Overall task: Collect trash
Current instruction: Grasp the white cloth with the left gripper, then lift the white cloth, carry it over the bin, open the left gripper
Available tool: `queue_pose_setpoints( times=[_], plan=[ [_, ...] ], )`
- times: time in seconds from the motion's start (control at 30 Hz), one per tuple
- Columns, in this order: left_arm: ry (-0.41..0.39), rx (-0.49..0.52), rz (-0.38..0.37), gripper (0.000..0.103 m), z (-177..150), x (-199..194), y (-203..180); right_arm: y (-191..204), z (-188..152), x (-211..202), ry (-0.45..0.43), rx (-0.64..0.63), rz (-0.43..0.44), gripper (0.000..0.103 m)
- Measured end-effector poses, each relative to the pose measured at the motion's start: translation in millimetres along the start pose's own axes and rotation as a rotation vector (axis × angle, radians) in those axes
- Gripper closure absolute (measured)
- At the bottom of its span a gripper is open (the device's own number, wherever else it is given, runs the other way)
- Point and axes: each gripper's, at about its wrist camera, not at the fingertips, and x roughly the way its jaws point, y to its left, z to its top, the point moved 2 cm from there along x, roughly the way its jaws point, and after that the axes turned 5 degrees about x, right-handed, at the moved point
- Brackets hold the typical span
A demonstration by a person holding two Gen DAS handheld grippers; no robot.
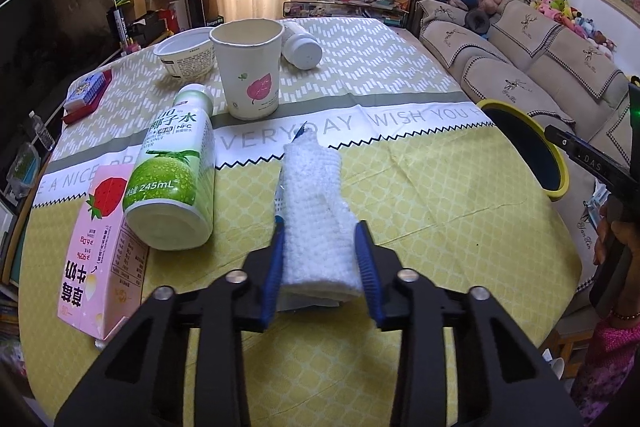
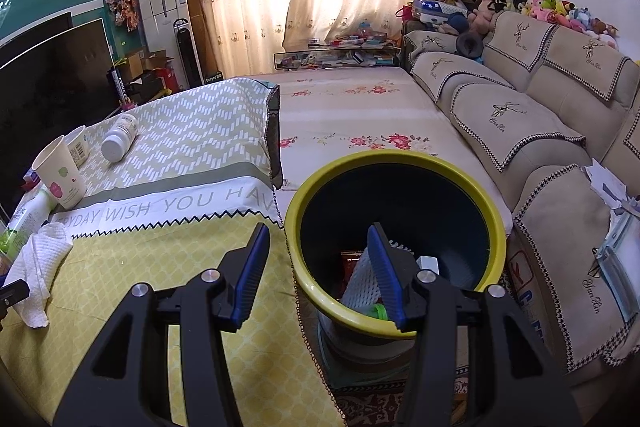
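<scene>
Pinching a white crumpled paper towel (image 1: 316, 211) on the yellow tablecloth (image 1: 440, 227), the left gripper (image 1: 322, 259) is closing both blue pads on it. Right gripper (image 2: 320, 267) is hanging spread and empty over the yellow-rimmed trash bin (image 2: 400, 163) just beside the table; coconut water bottle (image 1: 172, 163) and paper cup (image 1: 248, 67) are lying nearby.

The white textured paper towel (image 1: 316, 215) covers most of a blue-printed wrapper (image 1: 281, 195) beneath it, and its near end disappears behind the left gripper (image 1: 320, 263). In the right wrist view, the yellow-rimmed dark trash bin (image 2: 400, 163) has contents partly masked by a blue pad; the green coconut-water bottle (image 2: 20, 223) is cut off at the left.
</scene>
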Motion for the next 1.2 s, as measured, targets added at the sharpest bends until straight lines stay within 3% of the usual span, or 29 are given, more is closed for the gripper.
queue_pose_setpoints(
  times=[0.17,0.27,0.6,0.83,1.2],
  plan=[
    [-0.017,0.009,0.004,0.090,3,-4,-2,0,0,1,0.000,0.004,0.001,0.054],
    [-0.049,0.025,-0.007,0.094,7,-12,-4,-1,0,2,0.002,0.006,0.005,0.054],
    [-0.157,0.013,-0.129,0.095,33,-59,-3,0,0,2,0.004,0.004,0.020,0.054],
    [-0.230,0.059,-0.111,0.095,53,-88,-12,0,-2,2,0.013,0.000,0.023,0.054],
    [-0.303,0.143,-0.158,0.094,86,-116,-44,-13,-1,-3,0.003,0.018,0.002,0.052]
  ],
)
